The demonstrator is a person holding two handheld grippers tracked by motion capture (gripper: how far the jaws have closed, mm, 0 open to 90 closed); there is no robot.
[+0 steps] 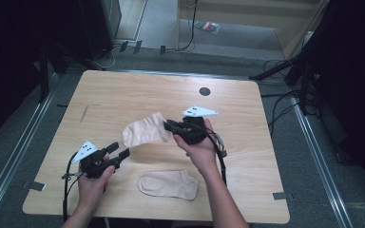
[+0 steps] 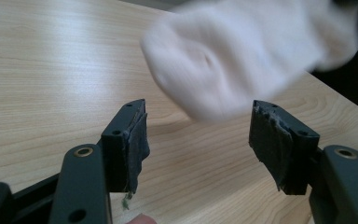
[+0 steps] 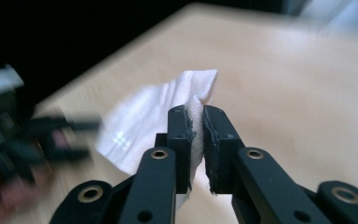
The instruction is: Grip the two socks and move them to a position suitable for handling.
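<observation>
My right gripper (image 1: 170, 126) is shut on the edge of a pale beige sock (image 1: 143, 130) and holds it in the air above the middle of the wooden table (image 1: 123, 92). In the right gripper view the sock's fabric (image 3: 144, 121) is pinched between the two pads and hangs away to the left. My left gripper (image 1: 118, 151) stands open near the table's front left, with nothing between its pads (image 2: 137, 140). The lifted sock (image 2: 242, 60) hovers blurred just beyond its jaws. A second beige sock (image 1: 169, 184) lies flat near the front edge.
A small dark round hole (image 1: 205, 91) marks the table's far side. Cables and stand legs (image 1: 285, 71) lie on the grey floor to the right. Black cables trail from both grippers along the person's forearms.
</observation>
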